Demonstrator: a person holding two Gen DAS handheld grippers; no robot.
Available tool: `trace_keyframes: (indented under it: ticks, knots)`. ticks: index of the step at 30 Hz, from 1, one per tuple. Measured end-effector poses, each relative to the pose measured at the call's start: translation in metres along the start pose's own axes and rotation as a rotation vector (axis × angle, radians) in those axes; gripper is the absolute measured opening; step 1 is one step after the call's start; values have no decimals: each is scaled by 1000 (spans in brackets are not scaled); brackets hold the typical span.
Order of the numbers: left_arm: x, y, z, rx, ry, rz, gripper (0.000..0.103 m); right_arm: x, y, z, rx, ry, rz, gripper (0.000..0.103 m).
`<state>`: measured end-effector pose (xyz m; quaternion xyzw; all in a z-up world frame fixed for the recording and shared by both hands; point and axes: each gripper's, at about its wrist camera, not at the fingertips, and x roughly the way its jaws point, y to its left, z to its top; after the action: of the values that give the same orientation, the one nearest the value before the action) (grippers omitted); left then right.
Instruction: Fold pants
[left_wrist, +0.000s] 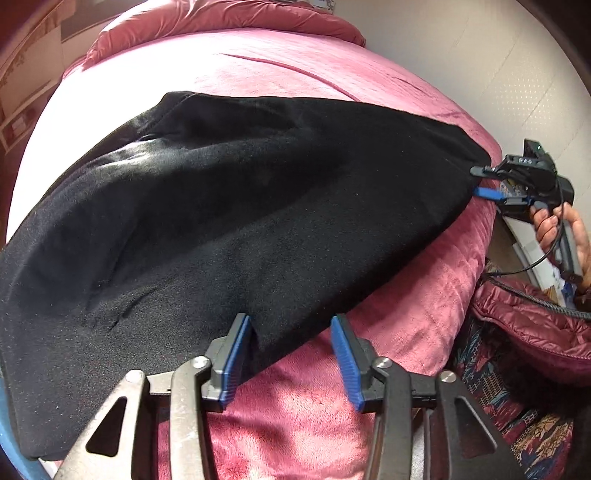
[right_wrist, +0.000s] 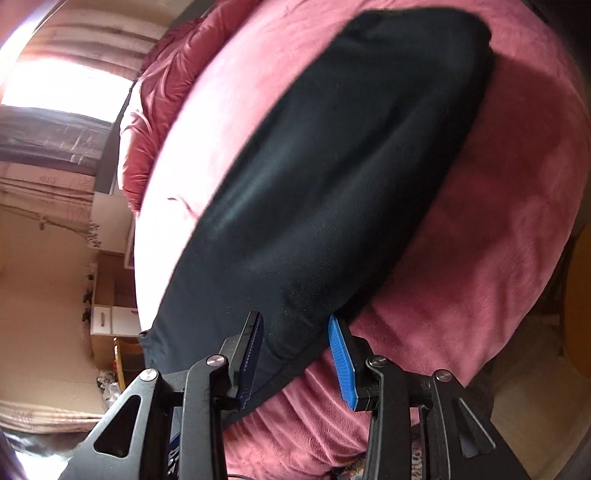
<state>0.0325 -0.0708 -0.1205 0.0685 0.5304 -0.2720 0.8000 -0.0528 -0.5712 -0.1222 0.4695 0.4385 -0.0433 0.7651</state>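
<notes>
Pink-blanketed bed (left_wrist: 388, 332) bearing black pants (left_wrist: 229, 206) spread flat; left gripper (left_wrist: 291, 354) and right gripper (right_wrist: 297, 354) fingers part-open, straddling near edge, gripping nothing; risk: slack plush cloth bunching or slipping if pinched shallow.

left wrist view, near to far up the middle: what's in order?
Left gripper with jaws open → near strip of pink blanket → black pants → more blanket → bunched red duvet at the far end.
</notes>
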Motion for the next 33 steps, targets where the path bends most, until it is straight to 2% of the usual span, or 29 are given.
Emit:
trace_keyframes:
  ticks: [1,2,3,4,6,12,15,16,17,18,20,21,23,25,27,29,30,33]
  knots:
    - [-1,4,0,-12,-7,4,25,2,0,0,-2,-6,-6,33]
    - [-2,9,0,-26,-13,-8,23,3,2,-1,-11,-9,-17,22]
    - [-4,12,-1,-42,-25,-25,13,3,5,-2,-30,-12,-40,13]
    - [-7,16,-2,-50,-34,-26,5,4,10,1,-45,-14,-56,12]
    - [-11,19,-4,-64,-51,-29,1,1,18,5,-84,-22,-80,8]
    - [-37,17,-15,-44,-91,-65,1,-22,38,0,-189,-57,-100,7]
    - [-32,21,-20,-65,-62,-66,1,-5,29,2,-187,-15,-165,7]
    - [-29,22,-20,-78,-54,-40,1,2,24,1,-179,-3,-173,7]
    - [-28,23,-19,-94,-47,-12,1,6,21,1,-171,6,-167,8]
    - [-27,28,-19,-117,-40,-17,2,9,19,2,-156,3,-168,9]
    - [-33,35,-21,-175,-58,-44,13,7,18,3,-146,9,-157,13]
    - [-39,40,-22,-203,-76,-74,16,5,21,6,-163,16,-164,20]
    - [-53,51,-25,-251,-125,-98,17,-4,27,7,-216,27,-198,30]
    - [-67,64,-30,-314,-169,-83,18,-17,45,5,-316,14,-256,30]
    - [-75,74,-31,-363,-204,-51,18,-26,66,3,-407,-9,-278,30]
    - [-80,79,-32,-382,-222,18,18,-27,93,0,-491,-12,-247,30]
    - [-79,79,-30,-386,-222,45,18,-19,112,-2,-532,9,-197,30]
    - [-74,77,-27,-388,-227,67,19,24,171,-14,-660,96,-80,30]
